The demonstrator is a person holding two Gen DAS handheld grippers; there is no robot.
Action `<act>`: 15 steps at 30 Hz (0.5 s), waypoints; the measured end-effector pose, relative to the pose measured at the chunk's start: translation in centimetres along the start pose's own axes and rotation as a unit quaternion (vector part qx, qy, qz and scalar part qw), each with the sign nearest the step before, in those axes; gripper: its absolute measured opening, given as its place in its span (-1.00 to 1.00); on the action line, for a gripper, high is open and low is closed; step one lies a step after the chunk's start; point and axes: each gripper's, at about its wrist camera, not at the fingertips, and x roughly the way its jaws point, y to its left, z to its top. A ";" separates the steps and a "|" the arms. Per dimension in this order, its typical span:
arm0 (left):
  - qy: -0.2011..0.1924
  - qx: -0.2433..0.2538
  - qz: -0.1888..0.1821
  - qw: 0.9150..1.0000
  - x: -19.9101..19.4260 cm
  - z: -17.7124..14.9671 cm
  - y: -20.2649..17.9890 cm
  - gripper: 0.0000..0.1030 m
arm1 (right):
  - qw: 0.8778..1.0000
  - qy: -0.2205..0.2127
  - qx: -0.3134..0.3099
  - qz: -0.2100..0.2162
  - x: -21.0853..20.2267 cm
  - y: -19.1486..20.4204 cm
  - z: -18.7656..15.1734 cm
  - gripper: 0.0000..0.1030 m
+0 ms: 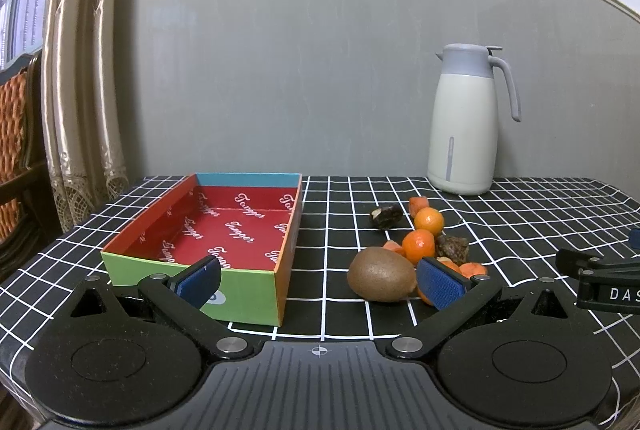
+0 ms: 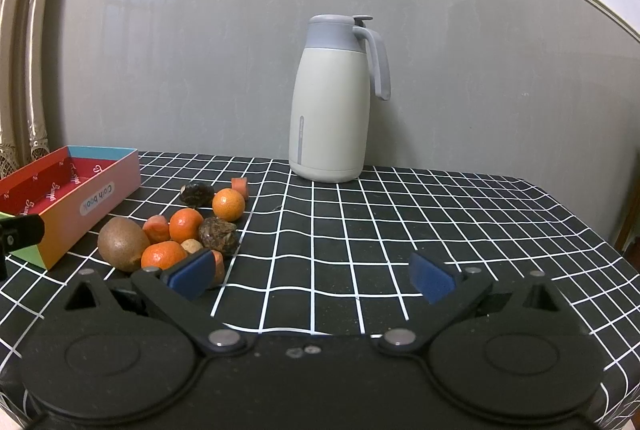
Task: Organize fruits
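Note:
A colourful open box with a red inside sits on the left of the checked tablecloth; nothing lies in it. Right of it is a heap of fruit: a brown kiwi, small oranges, dark dried fruits and orange chunks. My left gripper is open, low over the cloth, its right pad just in front of the kiwi. In the right wrist view the kiwi and oranges lie left of my right gripper, which is open over bare cloth.
A cream and grey thermos jug stands at the back by the grey wall. A curtain and a chair are off the table's left side. The box reads "Cloth book" on its side.

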 end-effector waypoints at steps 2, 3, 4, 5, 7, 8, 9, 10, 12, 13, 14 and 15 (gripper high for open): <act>-0.001 0.000 0.000 1.000 0.0 0.0 0.0 1.00 | 1.000 0.000 0.001 0.000 0.0 0.0 0.0 1.00; -0.001 0.000 0.000 1.000 0.0 0.0 0.0 1.00 | 1.000 0.000 0.001 0.000 0.0 0.1 0.0 1.00; -0.001 0.000 0.000 1.000 0.0 0.0 0.0 1.00 | 1.000 0.000 0.001 0.000 0.0 0.1 0.0 1.00; -0.001 0.000 0.000 1.000 0.0 0.0 0.0 1.00 | 1.000 0.000 0.001 0.000 0.0 0.0 0.0 1.00; -0.002 -0.001 0.000 1.000 0.0 0.0 0.0 1.00 | 1.000 0.000 0.001 0.000 0.0 0.0 -0.1 1.00; -0.001 0.000 0.000 1.000 0.0 0.0 0.0 1.00 | 1.000 0.000 0.001 0.000 0.0 0.0 0.0 1.00; -0.002 0.000 0.000 1.000 0.0 -0.1 0.0 1.00 | 1.000 0.000 0.001 0.000 0.0 0.0 0.0 1.00; -0.001 0.000 0.000 1.000 0.0 -0.1 0.0 1.00 | 1.000 0.000 0.001 0.000 0.0 0.0 0.0 1.00; -0.002 0.000 0.000 1.000 -0.1 -0.1 0.0 1.00 | 1.000 0.000 0.001 0.000 -0.1 0.0 0.0 1.00; -0.002 0.000 -0.001 1.000 -0.1 -0.1 0.0 1.00 | 1.000 0.000 0.000 0.000 0.0 0.0 0.0 1.00; -0.002 0.000 0.000 1.000 -0.1 -0.1 0.0 1.00 | 1.000 0.000 0.000 0.000 0.0 0.0 0.0 1.00; -0.002 0.001 -0.001 1.000 -0.1 -0.1 0.0 1.00 | 1.000 0.000 0.000 0.000 -0.1 0.0 -0.1 1.00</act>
